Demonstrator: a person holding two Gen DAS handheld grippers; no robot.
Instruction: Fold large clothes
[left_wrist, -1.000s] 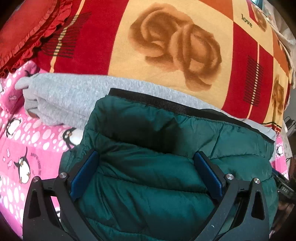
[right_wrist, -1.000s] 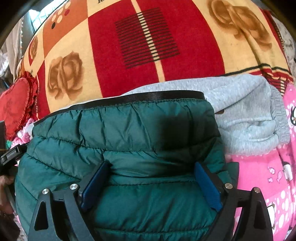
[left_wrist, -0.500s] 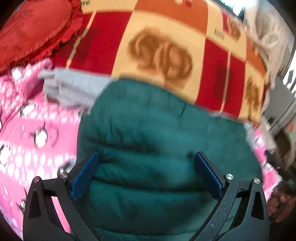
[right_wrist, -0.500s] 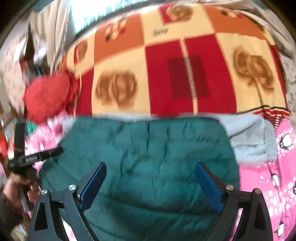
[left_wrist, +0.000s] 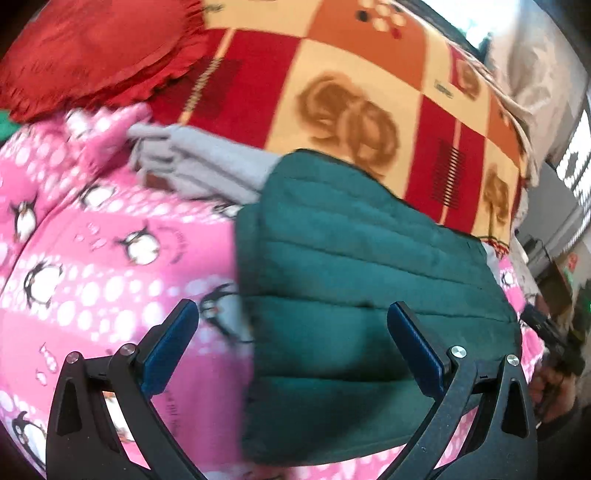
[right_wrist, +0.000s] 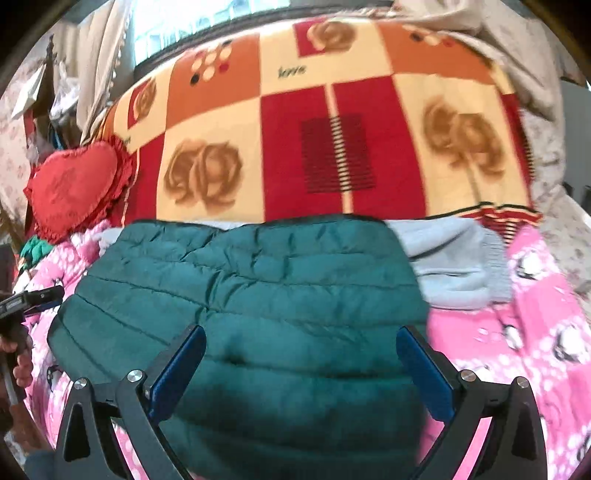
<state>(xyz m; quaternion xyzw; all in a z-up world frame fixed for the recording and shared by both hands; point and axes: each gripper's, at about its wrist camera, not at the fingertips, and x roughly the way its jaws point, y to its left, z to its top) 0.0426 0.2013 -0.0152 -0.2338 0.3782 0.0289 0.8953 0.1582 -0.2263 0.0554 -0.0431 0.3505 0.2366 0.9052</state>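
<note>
A folded dark green puffer jacket lies on the pink penguin-print bedsheet; it also shows in the right wrist view. It rests partly on a folded grey garment, seen too in the right wrist view. My left gripper is open and empty, held above the jacket's left edge. My right gripper is open and empty above the jacket's near part. The other gripper shows at the right edge of the left wrist view and at the left edge of the right wrist view.
A red, orange and cream rose-patterned blanket covers the bed behind the clothes. A red heart-shaped cushion lies at the back left, also in the left wrist view. Curtains and a window are behind.
Both grippers have pulled back and up from the jacket, so more of the bed shows. The left gripper has shifted left, over the jacket's left edge. Both stayed open.
</note>
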